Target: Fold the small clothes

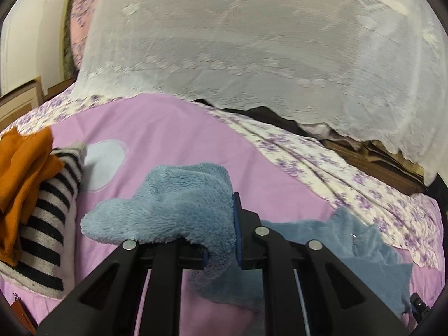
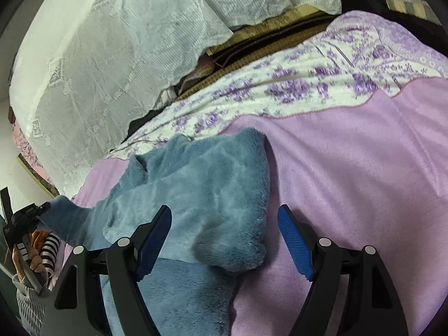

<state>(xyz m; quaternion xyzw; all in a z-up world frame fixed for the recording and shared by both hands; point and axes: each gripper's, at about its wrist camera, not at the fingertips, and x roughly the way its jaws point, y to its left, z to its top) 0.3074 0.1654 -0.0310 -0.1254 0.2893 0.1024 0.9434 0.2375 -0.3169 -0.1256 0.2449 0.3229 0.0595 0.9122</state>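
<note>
A fluffy blue garment [image 1: 173,204] lies on the purple blanket [image 1: 173,128]. My left gripper [image 1: 221,240] is shut on a bunched part of it and holds that part lifted, the fabric draping over the jaws. In the right wrist view the same blue garment [image 2: 201,196] lies partly folded on the purple blanket [image 2: 364,182]. My right gripper [image 2: 226,238] is open, its blue pads [image 2: 296,240] spread wide just above the garment's near right edge, holding nothing. The left gripper [image 2: 25,215] shows at the far left, holding a blue corner.
An orange garment [image 1: 22,179] and a black-and-white striped one [image 1: 53,221] lie piled at the left. A white lace cover [image 1: 252,56] drapes behind the bed. A floral purple-white sheet [image 2: 308,84] borders the blanket, with a dark wooden frame [image 2: 266,42] beyond.
</note>
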